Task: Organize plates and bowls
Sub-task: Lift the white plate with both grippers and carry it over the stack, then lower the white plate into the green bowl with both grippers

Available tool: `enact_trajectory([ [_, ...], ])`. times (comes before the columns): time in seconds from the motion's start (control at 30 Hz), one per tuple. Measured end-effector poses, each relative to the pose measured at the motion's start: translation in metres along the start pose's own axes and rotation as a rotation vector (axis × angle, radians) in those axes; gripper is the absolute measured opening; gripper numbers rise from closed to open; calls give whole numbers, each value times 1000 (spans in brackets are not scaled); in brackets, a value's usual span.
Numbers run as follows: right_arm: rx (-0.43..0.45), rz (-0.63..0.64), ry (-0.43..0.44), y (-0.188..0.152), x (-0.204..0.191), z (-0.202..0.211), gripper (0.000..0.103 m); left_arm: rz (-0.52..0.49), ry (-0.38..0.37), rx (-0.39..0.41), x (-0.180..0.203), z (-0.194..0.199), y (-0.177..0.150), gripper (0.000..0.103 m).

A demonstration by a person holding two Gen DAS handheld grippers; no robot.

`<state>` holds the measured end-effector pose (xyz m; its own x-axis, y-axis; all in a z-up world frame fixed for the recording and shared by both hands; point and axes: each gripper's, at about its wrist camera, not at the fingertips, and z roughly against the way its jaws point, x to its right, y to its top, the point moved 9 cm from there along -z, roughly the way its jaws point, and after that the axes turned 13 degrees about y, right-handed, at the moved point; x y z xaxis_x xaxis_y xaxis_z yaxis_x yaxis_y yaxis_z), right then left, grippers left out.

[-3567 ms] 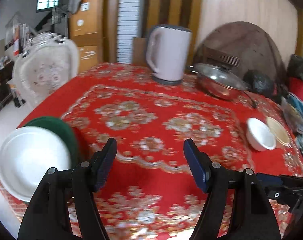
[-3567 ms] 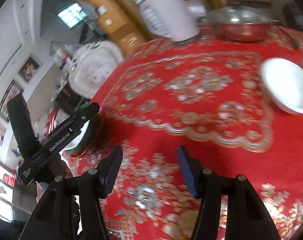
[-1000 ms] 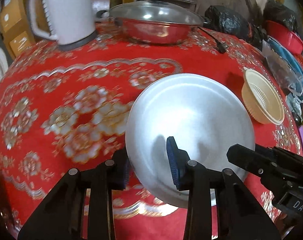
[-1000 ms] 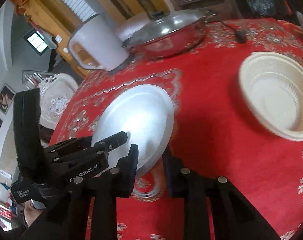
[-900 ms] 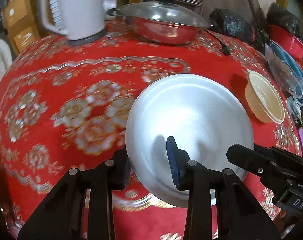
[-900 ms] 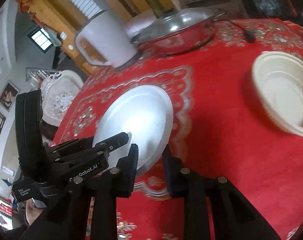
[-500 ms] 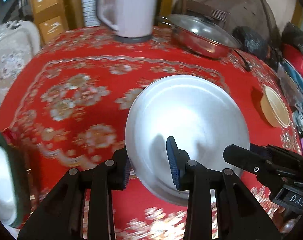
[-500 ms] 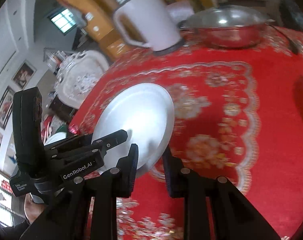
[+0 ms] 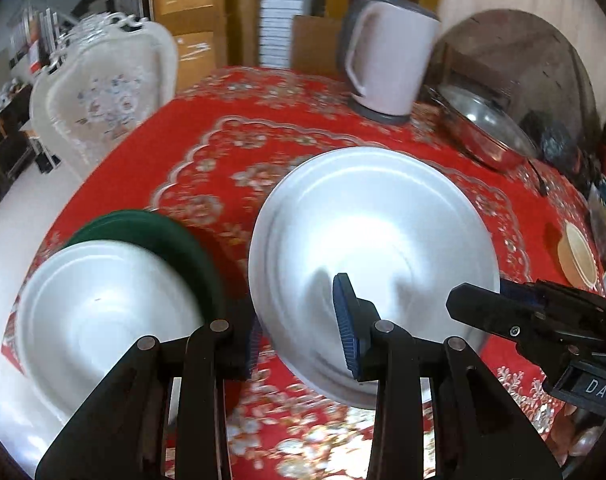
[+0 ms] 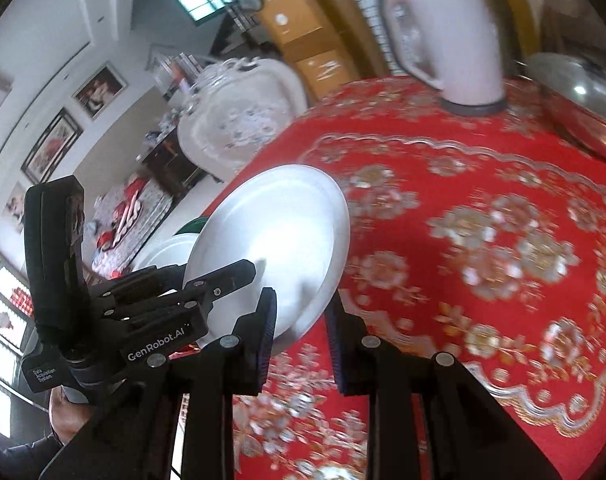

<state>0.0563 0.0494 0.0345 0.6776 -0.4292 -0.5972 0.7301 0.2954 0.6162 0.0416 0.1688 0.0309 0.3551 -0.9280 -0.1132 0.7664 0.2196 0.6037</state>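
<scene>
**Two Grippers, One Bowl: Carry to the Stack**

Both grippers are clamped on the rim of one white bowl (image 9: 375, 248), carried clear of the red tablecloth (image 9: 239, 152). The left gripper (image 9: 299, 322) grips the near-left rim, one blue pad inside the bowl and the other outside. The right gripper (image 10: 301, 322) holds the near-right rim with its jaws almost fully closed on the thin edge.

Just left of the carried bowl, a second white bowl (image 9: 103, 304) sits on a dark green dish (image 9: 171, 236) at the table's near-left edge. This stack is the probable destination.

Procedure, as judged:
- Keep both grips firm and the rim level; unequal height between the hands would twist the bowl.
- Centre the bowl over the stacked bowl before lowering.
- Release only when the bowl is seated.

A cream plastic bowl (image 9: 579, 256) remains on the far right, well apart. A white kettle (image 9: 387, 60) and a lidded steel pan (image 9: 483, 132) stand at the back.

Limits of view: motion blur softens the tablecloth and kettle. The green dish is mostly covered, so its depth cannot be determined. The left gripper's outer pad is largely hidden behind the rim.
</scene>
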Motion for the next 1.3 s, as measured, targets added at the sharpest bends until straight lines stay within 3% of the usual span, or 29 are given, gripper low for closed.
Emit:
enact_trajectory([
  [0.37,-60,64,47,2,-42,-44,25,71,58,8,-59,2,-12,33],
  [0.9,-125,114,74,-4,-79,-81,27,125,113,21,-108,7,-23,33],
  [1.3,-202,123,83,-13,-95,-121,27,195,131,-23,-145,-11,-41,33],
])
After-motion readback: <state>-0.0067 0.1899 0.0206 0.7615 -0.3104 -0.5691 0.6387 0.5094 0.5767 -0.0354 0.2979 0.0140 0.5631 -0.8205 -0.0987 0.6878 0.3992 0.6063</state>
